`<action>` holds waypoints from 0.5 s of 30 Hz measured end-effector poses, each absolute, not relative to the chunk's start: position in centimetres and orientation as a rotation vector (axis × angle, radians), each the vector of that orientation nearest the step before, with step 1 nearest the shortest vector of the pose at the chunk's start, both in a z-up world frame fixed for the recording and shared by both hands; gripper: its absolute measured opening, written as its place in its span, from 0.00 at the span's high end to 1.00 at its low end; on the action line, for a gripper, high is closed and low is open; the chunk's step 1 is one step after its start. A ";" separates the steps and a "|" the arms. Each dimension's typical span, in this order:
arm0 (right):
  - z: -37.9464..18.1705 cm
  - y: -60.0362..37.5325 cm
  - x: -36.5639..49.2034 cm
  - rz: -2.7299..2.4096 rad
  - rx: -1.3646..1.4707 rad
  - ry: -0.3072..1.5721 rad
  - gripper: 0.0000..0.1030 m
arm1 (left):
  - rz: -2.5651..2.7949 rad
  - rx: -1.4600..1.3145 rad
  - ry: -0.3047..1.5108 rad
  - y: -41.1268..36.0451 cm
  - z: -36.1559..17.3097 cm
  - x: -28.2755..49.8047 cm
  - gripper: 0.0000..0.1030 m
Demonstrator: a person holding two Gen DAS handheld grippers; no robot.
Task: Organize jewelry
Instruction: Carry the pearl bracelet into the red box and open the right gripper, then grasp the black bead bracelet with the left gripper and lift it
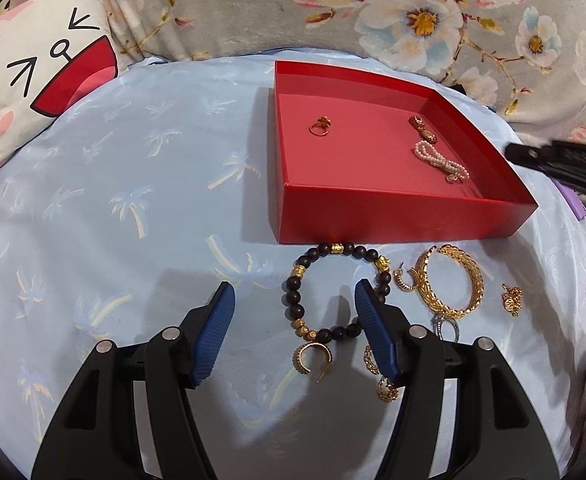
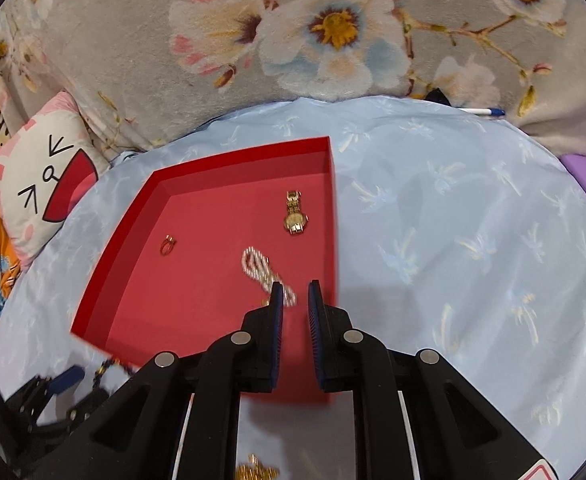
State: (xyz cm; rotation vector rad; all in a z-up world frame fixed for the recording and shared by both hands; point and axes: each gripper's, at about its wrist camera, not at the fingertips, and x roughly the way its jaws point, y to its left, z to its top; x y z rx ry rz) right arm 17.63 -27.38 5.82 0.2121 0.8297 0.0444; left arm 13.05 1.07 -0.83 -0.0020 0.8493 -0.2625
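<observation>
Jewelry lies in two groups on a pale blue sheet (image 1: 113, 184) printed with palm trees. Inside the red box (image 1: 393, 216), which sits open on the sheet, are a gold ring (image 1: 319, 125) toward the left, a gold watch (image 2: 295, 216) near the far right wall, and a pearl strand (image 1: 441, 160) just nearer than the watch. Outside, touching or just short of the box's near wall, rests a dark beaded bracelet (image 1: 297, 300) with gold spacers. Right of it lie a wide gold bangle (image 1: 473, 280), a small hoop earring (image 1: 407, 280) tucked between bracelet and bangle, and a little gold pendant (image 1: 511, 300) farther right. Nearer still are a gold C-shaped earring (image 1: 313, 356), a silver ring (image 1: 447, 326) at the bangle's near edge, and more gold pieces partly hidden behind the right finger.

The left gripper (image 1: 295, 300) has its blue pads spread wide and holds nothing; it hovers low over the beaded bracelet, with the right pad over the bracelet's right side and the left pad over bare sheet.

The right gripper (image 2: 295, 294) hangs over the box's near right corner, above the pearl strand; its pads stand a narrow gap apart with nothing between them.

A cat-face cushion (image 1: 33, 80) lies far left, against a grey floral blanket (image 1: 233, 8).
</observation>
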 end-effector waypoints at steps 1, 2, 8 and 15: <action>5.9 -27.6 16.7 0.045 0.214 0.830 0.87 | -0.262 0.000 0.851 1.1 -0.8 13.1 0.42; 5.9 -27.8 15.6 0.047 0.216 0.833 0.87 | -0.261 0.005 0.852 1.0 -0.9 13.1 0.42; 5.9 -28.1 10.2 0.073 0.249 0.842 0.83 | -0.247 0.048 0.857 0.2 -0.9 13.6 0.42; 4.7 -27.5 7.0 0.093 0.294 0.845 0.76 | -0.266 0.078 0.858 -0.9 -0.9 13.3 0.41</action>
